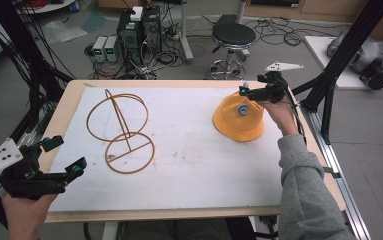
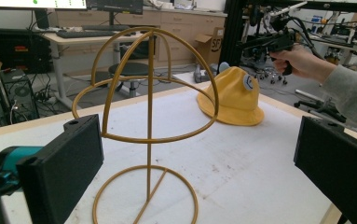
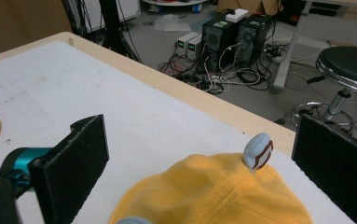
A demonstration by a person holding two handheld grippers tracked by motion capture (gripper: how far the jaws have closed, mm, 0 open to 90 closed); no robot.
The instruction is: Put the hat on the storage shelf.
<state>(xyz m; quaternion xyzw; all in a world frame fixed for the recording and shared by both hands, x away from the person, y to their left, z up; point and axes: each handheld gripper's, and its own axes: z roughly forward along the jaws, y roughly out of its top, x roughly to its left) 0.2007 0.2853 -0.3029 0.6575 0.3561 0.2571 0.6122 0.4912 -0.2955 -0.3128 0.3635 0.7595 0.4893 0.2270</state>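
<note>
- Surface: a wooden table [image 1: 74,95] carried a white mat [image 1: 194,150]; beyond its far edge stood a black round stool [image 1: 233,36], two computer towers [image 1: 140,30] and loose cables on the grey floor.
- Task's thing: a yellow bucket hat [image 1: 239,120] sat crown-up at the mat's far right; a gold wire hat stand [image 1: 121,130] stood upright at the left, well apart from it.
- Right gripper [image 1: 251,91]: hovered just over the hat's far side, jaws spread wide and empty.
- Left gripper [image 1: 64,156]: waited at the table's near left corner, jaws likewise wide apart, gripping nothing.
- Left gripper view alone showed the stand's domed top above a round base [image 2: 146,196], plus desks and monitors behind.
- Right gripper view alone showed a small grey-blue, brown-striped ornament [image 3: 257,151] standing on the crown.
- Hard to make out: the round badge [image 1: 242,111] on the hat was too small to read; the hat's near brim was cut off in the right gripper view.
</note>
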